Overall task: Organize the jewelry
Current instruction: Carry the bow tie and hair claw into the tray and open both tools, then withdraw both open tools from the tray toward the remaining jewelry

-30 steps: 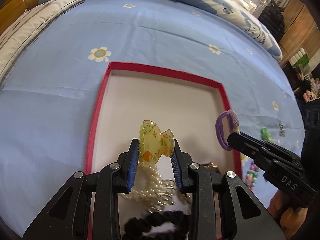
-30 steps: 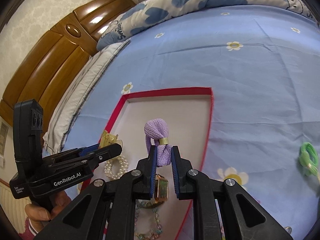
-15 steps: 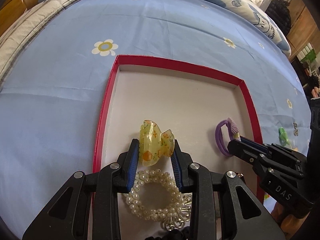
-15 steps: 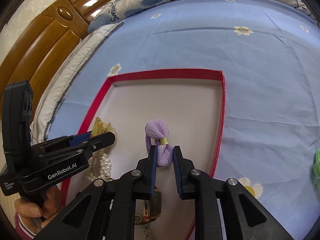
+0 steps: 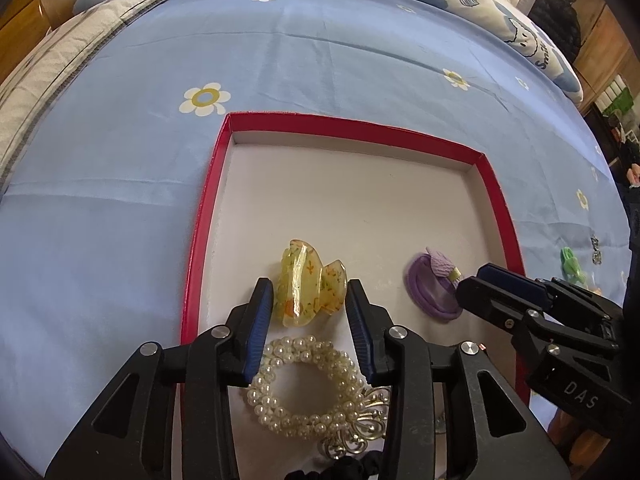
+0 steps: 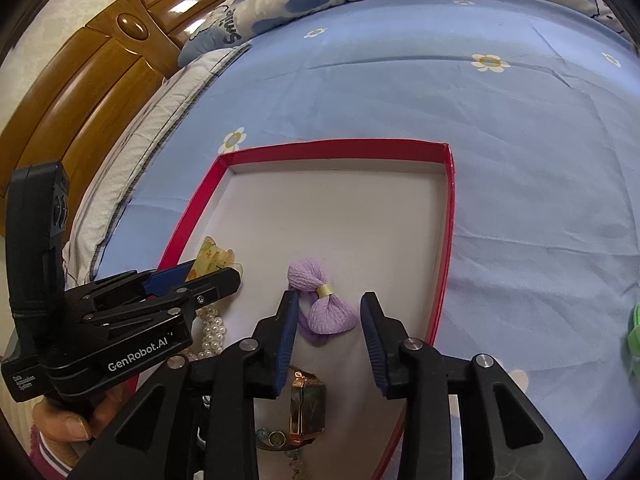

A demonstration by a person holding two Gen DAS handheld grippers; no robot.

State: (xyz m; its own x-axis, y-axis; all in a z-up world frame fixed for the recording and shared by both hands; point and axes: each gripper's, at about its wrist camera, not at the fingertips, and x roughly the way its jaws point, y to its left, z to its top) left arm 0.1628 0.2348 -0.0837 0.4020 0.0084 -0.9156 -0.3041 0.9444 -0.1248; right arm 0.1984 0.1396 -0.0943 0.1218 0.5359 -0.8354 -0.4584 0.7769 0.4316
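A translucent yellow claw clip (image 5: 308,288) lies on the white floor of the red-rimmed tray (image 5: 352,124). It sits between the pads of my left gripper (image 5: 309,294), whose jaws are opening and stand just off the clip. A purple hair tie with a bow (image 6: 324,304) lies on the tray floor too. My right gripper (image 6: 329,304) straddles it, jaws opening, with a gap on both sides. In the left wrist view the hair tie (image 5: 432,288) lies just in front of the right gripper (image 5: 476,282). The right wrist view has the left gripper (image 6: 212,274) at the tray's left rim (image 6: 332,148).
A pearl bracelet (image 5: 300,384) and a black scrunchie (image 5: 344,468) lie in the tray's near part. A gold watch (image 6: 308,404) and a bead bracelet (image 6: 280,440) lie there too. A green hair tie (image 5: 572,264) lies on the blue bedsheet right of the tray. Pillows and a wooden headboard stand beyond.
Both grippers came down over the tray and their jaws spread. The clip, held upright before, now rests tilted on the tray floor. The purple hair tie has dropped flat.
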